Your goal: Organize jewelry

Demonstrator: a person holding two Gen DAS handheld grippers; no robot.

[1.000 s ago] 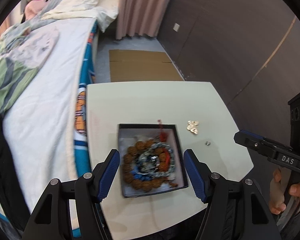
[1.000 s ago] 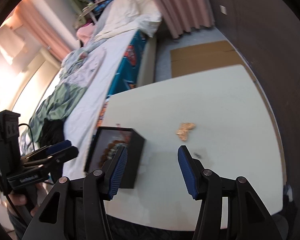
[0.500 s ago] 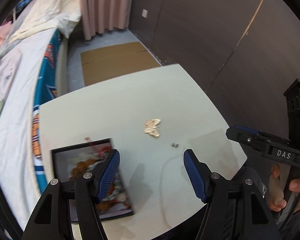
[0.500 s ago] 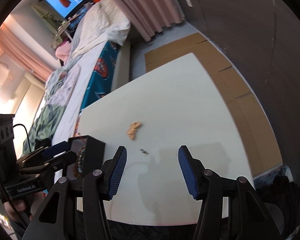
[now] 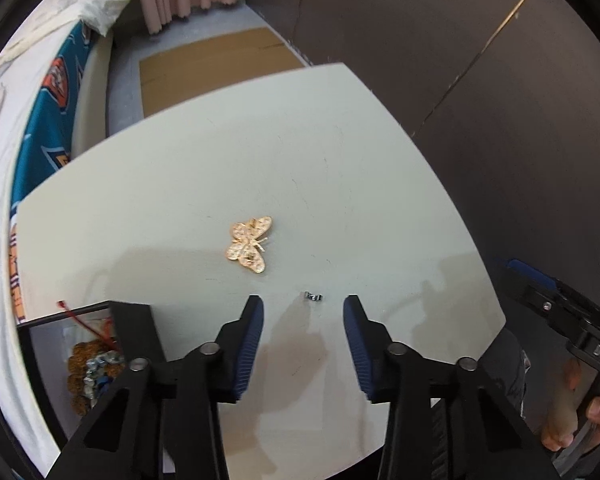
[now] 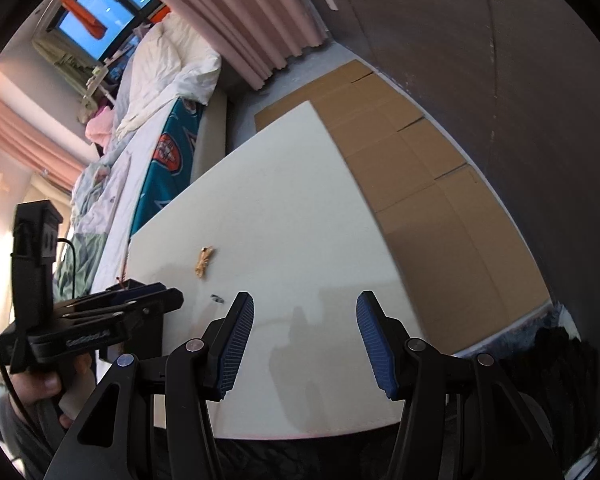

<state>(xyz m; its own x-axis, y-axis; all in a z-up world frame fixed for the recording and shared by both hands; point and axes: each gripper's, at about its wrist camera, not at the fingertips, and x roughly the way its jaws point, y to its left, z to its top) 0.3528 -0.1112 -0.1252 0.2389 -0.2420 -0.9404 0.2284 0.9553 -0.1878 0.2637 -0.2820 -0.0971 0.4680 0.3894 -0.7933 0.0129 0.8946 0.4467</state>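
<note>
A gold butterfly brooch [image 5: 250, 243] lies on the white table [image 5: 204, 176]; it also shows in the right wrist view [image 6: 204, 261]. A small silver piece [image 5: 313, 296] lies just ahead of my left gripper [image 5: 303, 308], which is open and empty above it. The piece also shows in the right wrist view [image 6: 217, 299]. A black jewelry box [image 5: 134, 332] with bead bracelets [image 5: 94, 372] sits at the left. My right gripper [image 6: 305, 306] is open and empty over the table's near right part.
A bed [image 6: 156, 92] runs along the table's left side. Brown cardboard [image 6: 416, 168] lies on the floor beyond and to the right. A dark wall [image 5: 460, 60] stands on the right. The table's near edge [image 6: 308, 432] is close below the right gripper.
My left gripper has swung right from over the jewelry box toward the small silver piece and brooch. My right gripper has turned to the right, away from the box.
</note>
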